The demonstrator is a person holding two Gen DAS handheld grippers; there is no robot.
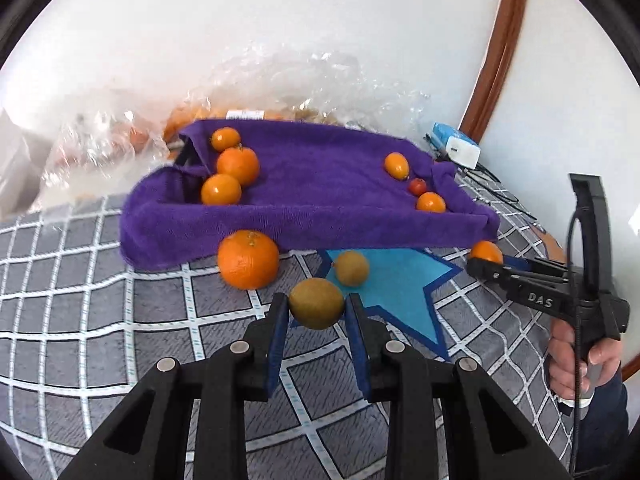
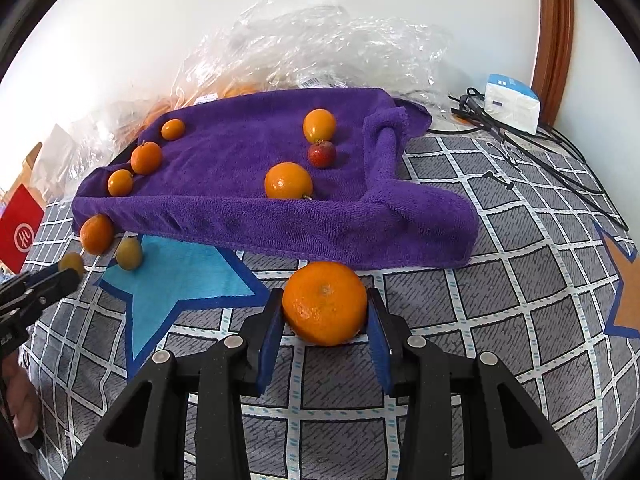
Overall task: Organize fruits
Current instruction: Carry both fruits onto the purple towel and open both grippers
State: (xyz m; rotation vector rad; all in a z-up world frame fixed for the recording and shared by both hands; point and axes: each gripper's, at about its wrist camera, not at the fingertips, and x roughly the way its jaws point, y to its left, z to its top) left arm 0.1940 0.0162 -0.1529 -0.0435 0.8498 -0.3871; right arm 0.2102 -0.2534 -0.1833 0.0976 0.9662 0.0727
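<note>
On the grey checked bedspread [image 2: 500, 280], your left gripper [image 1: 317, 309] clamps a small greenish-brown round fruit [image 1: 316, 302] and your right gripper [image 2: 325, 312] clamps a large orange mandarin [image 2: 325, 302]. Six fruits sit in the purple towel-lined tray [image 2: 248, 216]; two more lie just outside.

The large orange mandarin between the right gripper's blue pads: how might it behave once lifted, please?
The large orange mandarin is round, so it would probably roll if released on the grey checked bedcover. Its dimpled peel likely grips well against the blue pads of the right gripper. It looks soft-skinned, so hard squeezing may bruise it.
</note>
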